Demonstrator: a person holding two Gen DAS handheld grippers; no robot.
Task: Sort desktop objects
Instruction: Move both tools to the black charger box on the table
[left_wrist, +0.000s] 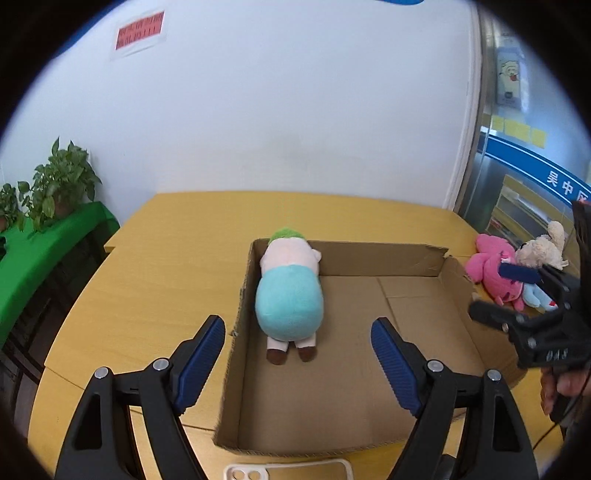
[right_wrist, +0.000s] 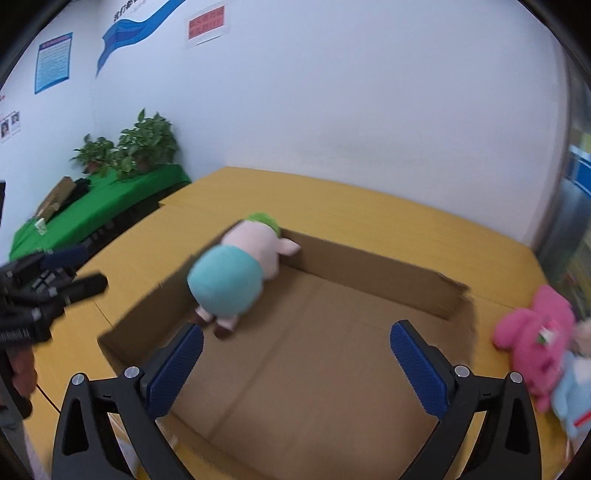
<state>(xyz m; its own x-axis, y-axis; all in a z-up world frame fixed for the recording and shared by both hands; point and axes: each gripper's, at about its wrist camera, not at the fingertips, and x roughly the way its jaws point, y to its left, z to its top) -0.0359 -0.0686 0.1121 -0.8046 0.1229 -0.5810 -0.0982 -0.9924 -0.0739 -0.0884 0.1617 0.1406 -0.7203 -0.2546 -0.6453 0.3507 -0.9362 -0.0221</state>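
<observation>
Yellow wooden bench (left_wrist: 155, 258) carries open brown cardboard box (left_wrist: 369, 369); teal-and-pink plush doll (left_wrist: 290, 295) lies inside, frame centre. Left tongs (left_wrist: 298, 354) and right tongs (right_wrist: 296, 363) both gape empty.

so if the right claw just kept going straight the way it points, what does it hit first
Probably the bare floor of the cardboard box: the open, empty right claw points down into it, right of the plush. Depth is unclear.
</observation>
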